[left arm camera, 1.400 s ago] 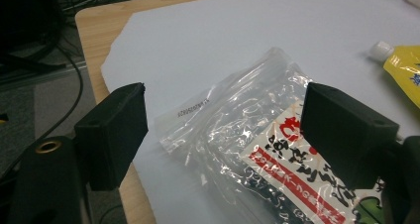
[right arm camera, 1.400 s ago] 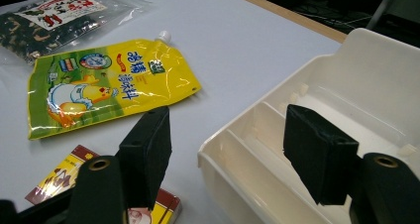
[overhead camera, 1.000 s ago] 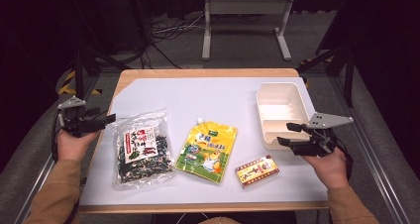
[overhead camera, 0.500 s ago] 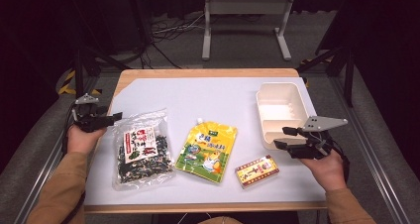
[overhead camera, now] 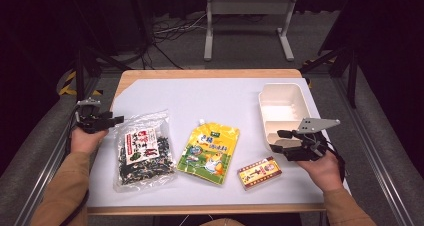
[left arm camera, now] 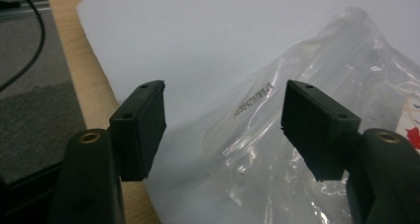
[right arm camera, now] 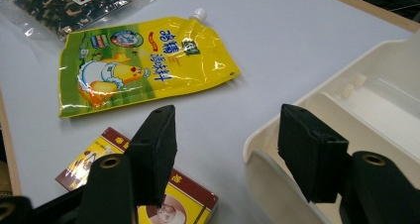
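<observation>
Nearest the person, at the table's (overhead camera: 210, 93) front edge, lies the small red and yellow box (overhead camera: 259, 172), flat on the white surface, right of centre. Just behind and to its right sits the right gripper (overhead camera: 281, 140), held low at the near corner of the cream lunch box (overhead camera: 282, 108); its jaws stand apart with nothing clamped. In the right gripper view, one jaw hangs over the small box (right arm camera: 168, 204) and the other over the lunch box's near rim (right arm camera: 257, 149), the rim's corner sitting in the gap between them.

Moving to the middle: the yellow spouted pouch (overhead camera: 209, 151) lies flat, cap pointing away, just left of the small box and apart from it. Left of that, the clear bag of dark dried seaweed (overhead camera: 143, 150) lies flat, near the pouch without touching it.

And over at the left edge, the left gripper (overhead camera: 117, 120) comes in low at the bag's far left corner. Its jaws have just been closing but they are apart. In the left gripper view, the clear bag's corner (left arm camera: 277, 130) lies between and beyond them, with no pad pressing on it that I can see.

Farthest back, the lunch box runs towards the table's far right, open and empty.
</observation>
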Demonstrator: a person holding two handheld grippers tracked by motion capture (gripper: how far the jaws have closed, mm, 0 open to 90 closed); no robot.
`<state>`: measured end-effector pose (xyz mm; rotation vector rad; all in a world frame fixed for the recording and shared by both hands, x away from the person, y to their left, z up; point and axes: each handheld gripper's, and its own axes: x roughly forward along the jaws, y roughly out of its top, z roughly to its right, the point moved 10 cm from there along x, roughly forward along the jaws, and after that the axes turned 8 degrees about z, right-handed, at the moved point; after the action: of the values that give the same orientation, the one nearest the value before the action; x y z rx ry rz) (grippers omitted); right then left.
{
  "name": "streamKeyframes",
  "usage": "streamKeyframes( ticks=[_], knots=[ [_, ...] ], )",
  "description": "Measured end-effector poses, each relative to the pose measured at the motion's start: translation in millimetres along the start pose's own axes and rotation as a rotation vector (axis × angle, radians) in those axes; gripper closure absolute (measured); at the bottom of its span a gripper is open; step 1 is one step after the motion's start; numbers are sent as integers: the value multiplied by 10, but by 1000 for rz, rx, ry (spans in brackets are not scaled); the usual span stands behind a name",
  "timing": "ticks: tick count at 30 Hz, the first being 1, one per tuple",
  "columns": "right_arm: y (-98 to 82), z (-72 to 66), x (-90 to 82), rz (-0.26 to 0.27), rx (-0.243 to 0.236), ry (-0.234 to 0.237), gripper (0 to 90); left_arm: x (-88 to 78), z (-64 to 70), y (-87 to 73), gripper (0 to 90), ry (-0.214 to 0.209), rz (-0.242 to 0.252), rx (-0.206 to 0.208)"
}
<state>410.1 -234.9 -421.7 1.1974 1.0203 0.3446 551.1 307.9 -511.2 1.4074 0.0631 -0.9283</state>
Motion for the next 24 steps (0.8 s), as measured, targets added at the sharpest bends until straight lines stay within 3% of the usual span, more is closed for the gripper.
streamKeyframes(
  ticks=[6, 7, 12, 15, 21, 24],
  knots=[
    [1, -28, 16, 0, -2, 13, 393, 34, -9, -77, 390, -30, -36, -30],
    [-3, -31, 20, -2, -2, 14, 392, 36, -6, -89, 415, -42, -41, -53],
    [-22, -37, 38, -11, -1, 18, 389, 27, -16, -90, 467, -53, -40, -65],
    [-27, -49, 52, -11, -3, 22, 387, 18, -12, -98, 542, -70, -38, -104],
    [-31, -56, 60, -10, -3, 24, 384, 20, 11, -113, 669, -63, -58, -85],
    [-32, -58, 62, -9, -2, 24, 381, 19, 2, -105, 725, -51, -59, -102]
  ],
)
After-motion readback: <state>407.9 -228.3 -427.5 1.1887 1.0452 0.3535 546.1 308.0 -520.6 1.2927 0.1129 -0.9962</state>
